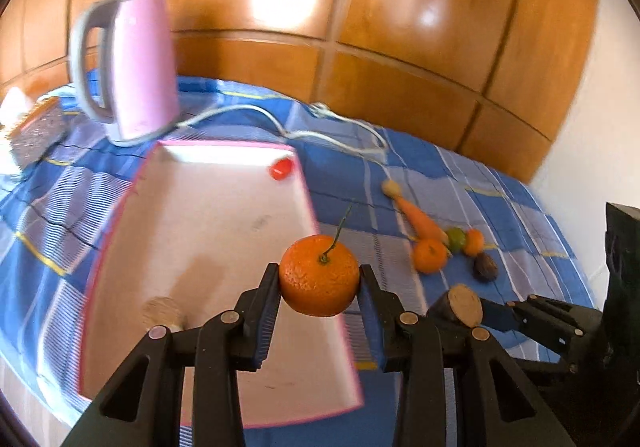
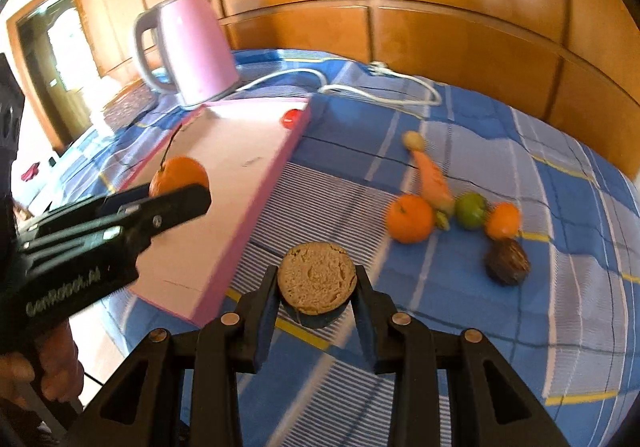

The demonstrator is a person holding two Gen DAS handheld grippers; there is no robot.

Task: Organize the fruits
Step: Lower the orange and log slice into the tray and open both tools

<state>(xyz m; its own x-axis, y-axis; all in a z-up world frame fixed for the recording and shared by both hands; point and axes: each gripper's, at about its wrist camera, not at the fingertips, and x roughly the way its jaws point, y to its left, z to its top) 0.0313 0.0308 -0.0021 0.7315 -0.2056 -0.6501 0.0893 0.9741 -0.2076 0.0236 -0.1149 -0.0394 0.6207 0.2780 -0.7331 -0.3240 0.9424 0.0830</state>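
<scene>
Orange (image 1: 319, 281), dimpled with a long green stem, clenched in left claw (image 1: 319, 289); right claw (image 2: 317, 289) grips cut brown fruit (image 2: 317, 278).

the kettle (image 1: 132, 63) and the loose fruit by the carrot (image 1: 420, 217) are smeared with blur, a dim round thing (image 1: 164, 313) on the tray (image 1: 224, 215) is unreadable, and the dark block (image 1: 38, 129) runs off the left edge.

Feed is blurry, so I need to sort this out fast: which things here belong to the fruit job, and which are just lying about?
Job:
- stemmed orange in left tongs
- cut brown piece in right tongs
- pink tray
- loose fruit pile

Lying about:
- pink kettle
- white cord
- checked cloth
</scene>
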